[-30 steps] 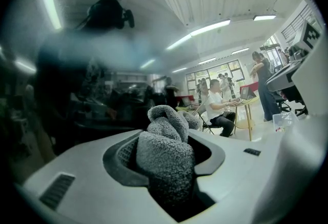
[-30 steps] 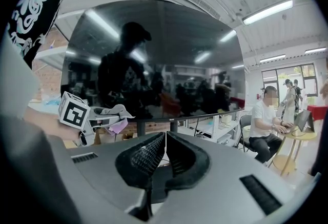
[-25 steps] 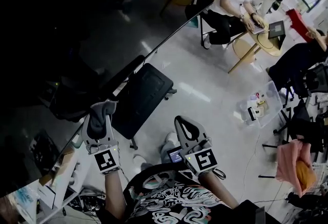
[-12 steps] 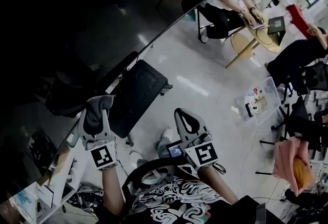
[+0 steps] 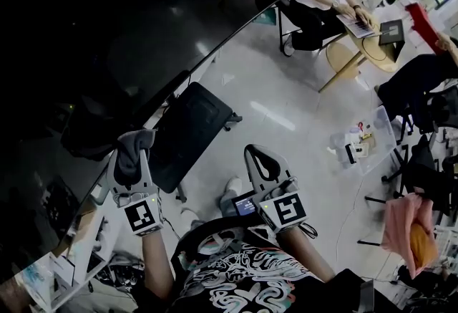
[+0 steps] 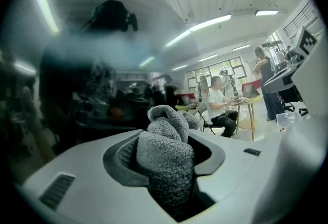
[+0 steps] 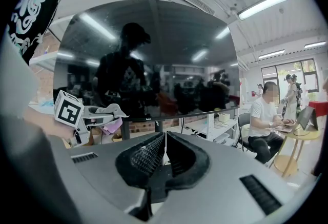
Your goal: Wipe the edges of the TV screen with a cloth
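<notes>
While the left gripper (image 6: 166,133) has its jaws clamped on a fluffy grey cloth (image 6: 165,159) that bulges past their tips, the right gripper (image 7: 164,154) has its jaws pressed together with nothing between them. The cloth lies at the near edge of the large dark glossy TV screen (image 5: 107,54) on the left; contact is unclear. The right gripper hangs to the cloth's right, apart from the screen.

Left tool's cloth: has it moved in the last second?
No, barely: the cloth in the left tool keeps its place beside the black seat.
</notes>
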The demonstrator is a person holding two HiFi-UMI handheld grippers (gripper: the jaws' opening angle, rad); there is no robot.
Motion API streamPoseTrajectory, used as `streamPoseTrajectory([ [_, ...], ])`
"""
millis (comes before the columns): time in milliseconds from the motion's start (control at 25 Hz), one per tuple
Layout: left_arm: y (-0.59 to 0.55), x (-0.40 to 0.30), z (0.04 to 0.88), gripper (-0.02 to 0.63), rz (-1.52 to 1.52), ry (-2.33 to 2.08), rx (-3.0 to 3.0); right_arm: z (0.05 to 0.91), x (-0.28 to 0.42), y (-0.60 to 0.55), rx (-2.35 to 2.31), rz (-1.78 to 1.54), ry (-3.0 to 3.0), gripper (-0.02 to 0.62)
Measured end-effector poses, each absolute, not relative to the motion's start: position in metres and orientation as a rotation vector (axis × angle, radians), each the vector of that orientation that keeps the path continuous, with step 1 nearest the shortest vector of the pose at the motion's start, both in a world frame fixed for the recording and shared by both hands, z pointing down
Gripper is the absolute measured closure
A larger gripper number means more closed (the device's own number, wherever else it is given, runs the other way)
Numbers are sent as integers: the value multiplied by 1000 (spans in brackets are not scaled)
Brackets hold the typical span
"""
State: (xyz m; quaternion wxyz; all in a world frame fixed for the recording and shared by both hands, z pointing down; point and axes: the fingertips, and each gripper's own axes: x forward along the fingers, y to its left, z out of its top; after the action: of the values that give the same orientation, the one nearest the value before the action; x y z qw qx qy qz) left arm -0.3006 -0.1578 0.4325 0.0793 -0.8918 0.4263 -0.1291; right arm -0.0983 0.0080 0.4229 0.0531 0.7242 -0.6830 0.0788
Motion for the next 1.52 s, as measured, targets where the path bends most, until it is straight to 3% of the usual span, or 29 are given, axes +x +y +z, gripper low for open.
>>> streamPoseTrajectory([
  [1520, -177, -204, 435, 410, -407, 1309, -2661, 437, 8, -3, 2250, 295, -2068, 566],
])
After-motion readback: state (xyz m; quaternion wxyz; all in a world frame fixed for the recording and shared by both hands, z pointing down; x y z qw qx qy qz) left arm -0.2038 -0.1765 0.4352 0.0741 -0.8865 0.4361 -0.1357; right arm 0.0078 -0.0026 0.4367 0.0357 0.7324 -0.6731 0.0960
